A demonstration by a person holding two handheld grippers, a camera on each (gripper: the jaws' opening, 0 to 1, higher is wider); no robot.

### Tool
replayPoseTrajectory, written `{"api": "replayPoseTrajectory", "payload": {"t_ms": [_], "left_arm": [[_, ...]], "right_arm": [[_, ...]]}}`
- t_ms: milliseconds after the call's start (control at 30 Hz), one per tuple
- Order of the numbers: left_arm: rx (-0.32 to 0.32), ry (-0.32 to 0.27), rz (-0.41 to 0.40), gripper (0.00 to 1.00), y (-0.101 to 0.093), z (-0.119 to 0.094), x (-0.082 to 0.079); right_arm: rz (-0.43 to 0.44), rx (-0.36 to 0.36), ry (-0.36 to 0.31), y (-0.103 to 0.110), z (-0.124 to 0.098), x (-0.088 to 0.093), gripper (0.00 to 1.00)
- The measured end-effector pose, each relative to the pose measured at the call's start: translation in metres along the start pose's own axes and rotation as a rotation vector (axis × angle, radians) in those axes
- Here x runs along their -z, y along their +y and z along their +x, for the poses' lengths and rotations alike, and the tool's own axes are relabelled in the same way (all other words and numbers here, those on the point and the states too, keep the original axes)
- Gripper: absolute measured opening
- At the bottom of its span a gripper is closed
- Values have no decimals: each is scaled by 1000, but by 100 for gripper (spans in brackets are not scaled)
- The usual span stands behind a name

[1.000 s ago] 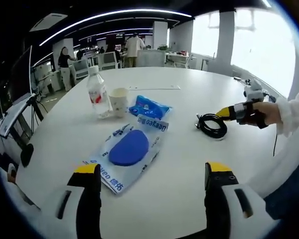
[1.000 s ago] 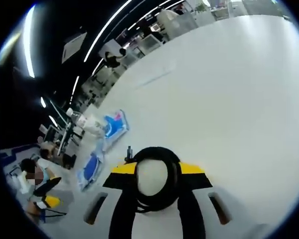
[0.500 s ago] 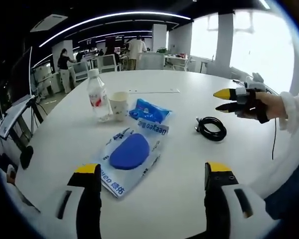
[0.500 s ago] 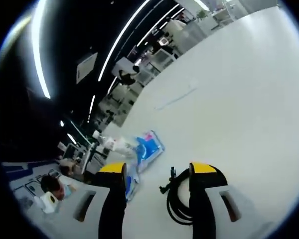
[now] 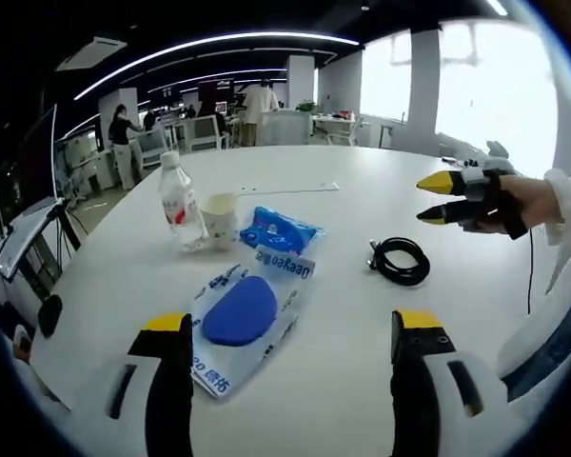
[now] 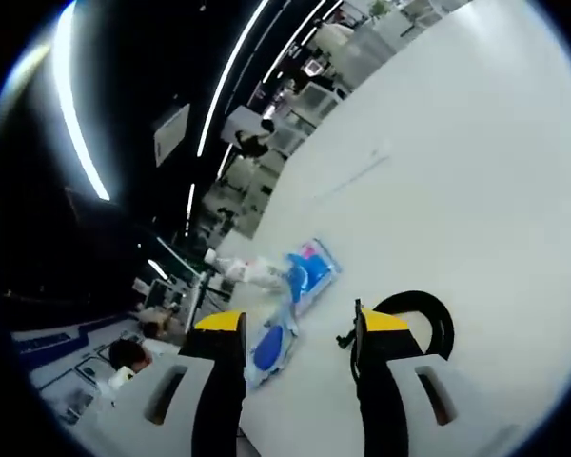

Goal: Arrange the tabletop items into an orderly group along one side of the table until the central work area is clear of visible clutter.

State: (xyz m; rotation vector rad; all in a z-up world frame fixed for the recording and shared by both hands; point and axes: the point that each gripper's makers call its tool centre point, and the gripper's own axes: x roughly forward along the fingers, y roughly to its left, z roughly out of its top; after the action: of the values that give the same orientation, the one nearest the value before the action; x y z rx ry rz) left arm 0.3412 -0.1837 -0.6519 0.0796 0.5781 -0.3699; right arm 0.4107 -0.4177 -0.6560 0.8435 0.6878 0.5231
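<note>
- Left gripper [image 5: 284,328]: its two yellow-tipped jaws rise from the bottom of the left gripper view, spread wide with nothing between them, over bare white table [image 5: 362,286].
- Right gripper [image 6: 291,326]: in the right gripper view its jaws stand apart and hold nothing. It also appears at the right edge of the left gripper view [image 5: 438,197], held in a hand [image 5: 514,202] with a white sleeve, jaws parted, above the table.
- Coiled black cable [image 5: 400,261]: lies flat on the table at centre right of the left gripper view, below and left of the right gripper, not touching it. In the right gripper view [image 6: 430,309] it sits just behind the right-hand jaw at lower right.
- Clear packet with a blue pad [image 5: 243,314]: lower centre of the left gripper view, just above the left-hand jaw.
- Blue wipes pack [image 5: 278,230]: just above that packet, overlapping its top edge.
- Paper cup [image 5: 219,217] and water bottle [image 5: 180,201]: side by side at centre left, the cup close to the wipes pack.
- Background, upper left: office desks and standing people [image 5: 120,138].
</note>
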Motion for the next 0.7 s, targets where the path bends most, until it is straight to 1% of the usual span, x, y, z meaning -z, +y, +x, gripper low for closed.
{"api": "replayPoseTrajectory", "payload": {"t_ms": [33,100,200,267,333,400,467,533,600,700], "left_arm": [[11,-4,4,88,-3,2,-4],[32,-2,10,88,-7,6,-7],[65,5,61,88,-13,10,-12],[70,15,75,87,-15,10,-14],[72,4,86,87,-18,7,-20],[81,-9,82,87,-18,6,-22],[90,-21,96,87,-18,6,-26],[94,0,101,88,-14,10,-22],[107,24,67,88,-12,11,-19],[108,-1,67,88,-8,9,-22]], "right_arm": [[2,3,-1,-3,-3,1,44],[19,14,-21,-7,-14,3,44],[47,11,-65,-5,-30,4,44],[79,11,-92,-3,-38,3,44],[75,7,-99,0,-44,1,44],[56,20,-119,0,-48,-3,44],[62,21,-161,2,-55,-11,45],[56,27,-182,5,-61,-15,45],[26,60,-180,2,-64,-13,46],[7,83,-154,-1,-65,-5,47]]}}
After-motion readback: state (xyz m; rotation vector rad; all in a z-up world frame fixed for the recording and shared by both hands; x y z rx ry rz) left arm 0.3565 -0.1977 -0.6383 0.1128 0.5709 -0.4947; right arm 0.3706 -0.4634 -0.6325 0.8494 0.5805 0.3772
